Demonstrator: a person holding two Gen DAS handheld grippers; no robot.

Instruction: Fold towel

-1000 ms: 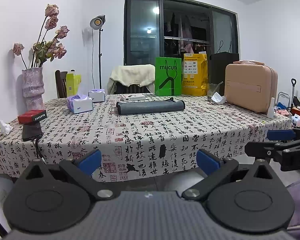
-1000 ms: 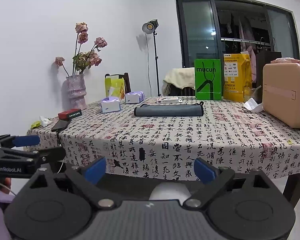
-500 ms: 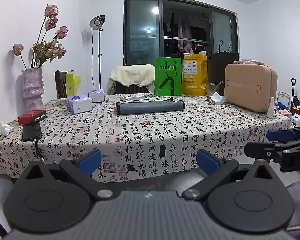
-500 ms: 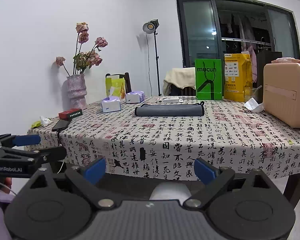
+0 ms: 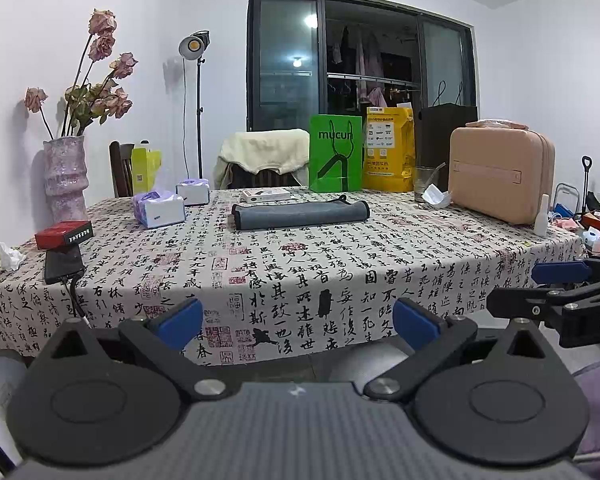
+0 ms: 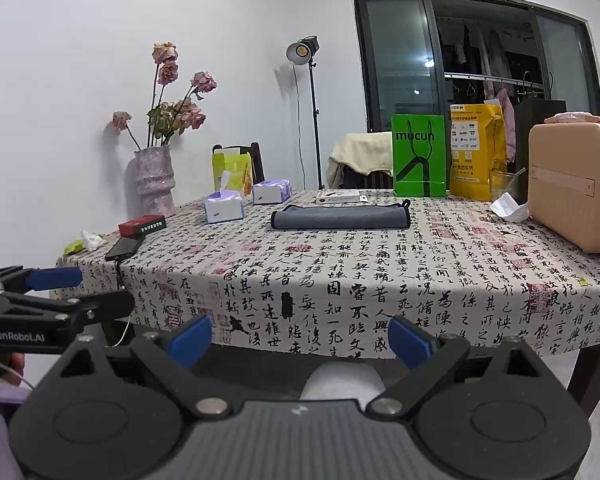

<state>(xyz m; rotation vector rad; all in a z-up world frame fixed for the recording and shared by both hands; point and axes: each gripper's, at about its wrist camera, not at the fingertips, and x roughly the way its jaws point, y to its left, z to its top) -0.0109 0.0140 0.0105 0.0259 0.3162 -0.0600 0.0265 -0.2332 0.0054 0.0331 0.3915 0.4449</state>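
Note:
A grey towel (image 5: pixel 300 214) lies folded into a long flat strip on the far middle of the table; it also shows in the right wrist view (image 6: pixel 340 217). My left gripper (image 5: pixel 298 320) is open and empty, held in front of the table's near edge, well short of the towel. My right gripper (image 6: pixel 300 336) is open and empty too, at the same distance. Each gripper shows at the side of the other's view.
The table (image 5: pixel 340 264) has a calligraphy-print cloth. On it stand a pink case (image 5: pixel 500 180), green bag (image 5: pixel 335 154), yellow bag (image 5: pixel 389 148), tissue boxes (image 5: pixel 160 210), vase (image 5: pixel 65 176), red box (image 5: pixel 64 234), phone (image 5: pixel 62 264) and glass (image 5: pixel 424 184).

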